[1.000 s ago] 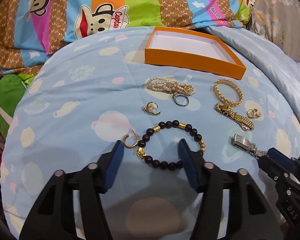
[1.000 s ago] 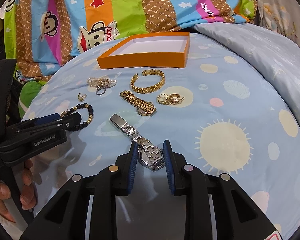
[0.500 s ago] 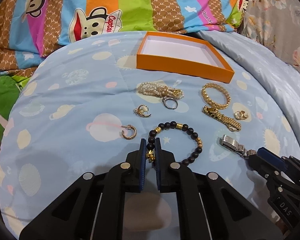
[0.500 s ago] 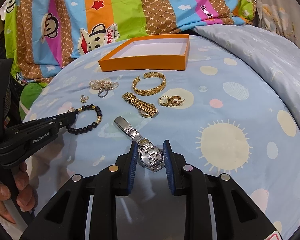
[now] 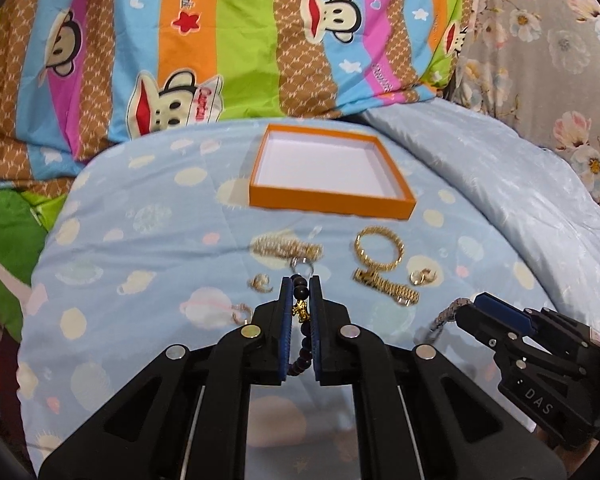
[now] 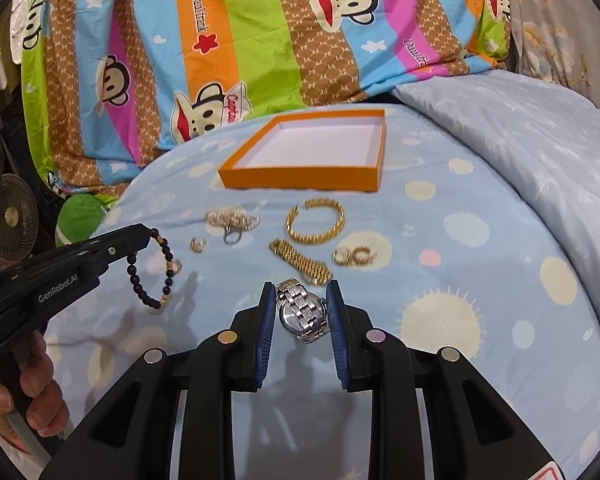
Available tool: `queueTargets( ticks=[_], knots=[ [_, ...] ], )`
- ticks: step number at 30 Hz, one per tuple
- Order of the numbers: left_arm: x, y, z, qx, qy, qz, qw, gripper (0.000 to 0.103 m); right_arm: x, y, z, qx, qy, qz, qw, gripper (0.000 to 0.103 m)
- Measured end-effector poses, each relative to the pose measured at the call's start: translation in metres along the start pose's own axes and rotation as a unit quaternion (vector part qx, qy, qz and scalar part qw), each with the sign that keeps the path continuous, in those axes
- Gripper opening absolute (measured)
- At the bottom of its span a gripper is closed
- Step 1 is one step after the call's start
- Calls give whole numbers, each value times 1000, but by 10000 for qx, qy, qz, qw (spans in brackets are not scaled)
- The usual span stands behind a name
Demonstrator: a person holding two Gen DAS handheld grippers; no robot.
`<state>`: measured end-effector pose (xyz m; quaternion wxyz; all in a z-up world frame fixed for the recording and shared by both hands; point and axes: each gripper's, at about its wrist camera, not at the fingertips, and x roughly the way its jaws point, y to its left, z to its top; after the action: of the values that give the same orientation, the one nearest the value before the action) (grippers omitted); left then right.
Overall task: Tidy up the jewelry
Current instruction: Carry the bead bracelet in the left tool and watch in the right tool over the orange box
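Your left gripper [image 5: 300, 280] was clamped on the beads [image 6: 150, 268]; your right gripper [image 6: 299, 286] pinched the watch [image 6: 302, 314].

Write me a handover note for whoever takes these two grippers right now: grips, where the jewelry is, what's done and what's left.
Left gripper: shut on the dark beaded bracelet with gold charms, which hangs clear of the blue quilt.
Right gripper: shut on the silver metal-link wristwatch, also lifted.
Orange shallow box with white inside: at the far side of the quilt, nothing in it yet.
On the quilt in front of the box: pearl strand, silver ring, gold woven bangle, gold link watch band, small gold rings and earrings.
Done: two pieces picked up.
Left: probably box both, then the rest.
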<state>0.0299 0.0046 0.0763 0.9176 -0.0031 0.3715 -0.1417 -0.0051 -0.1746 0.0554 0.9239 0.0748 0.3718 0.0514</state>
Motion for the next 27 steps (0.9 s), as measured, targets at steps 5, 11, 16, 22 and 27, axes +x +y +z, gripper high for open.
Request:
queueTargets(
  ticks=[5,11,16,22,27],
  knots=[
    [-1,-4,30,124,-235,-14,9996,7,-2,-1,33,-82,-282,-65,9995,24],
    [16,-6,72,294,-516,207,9980,7,17,-7,83,-55,-497,-99,9987,25],
    [48,-1,109,247,-562,230,9979,7,43,-7,128,-82,-653,-168,9977,25],
    [100,1,148,269,-576,308,9975,7,90,-19,172,45,-669,-263,9974,25],
    [149,7,169,132,-452,269,9985,7,135,-34,190,193,-518,-322,9980,25]
  ],
)
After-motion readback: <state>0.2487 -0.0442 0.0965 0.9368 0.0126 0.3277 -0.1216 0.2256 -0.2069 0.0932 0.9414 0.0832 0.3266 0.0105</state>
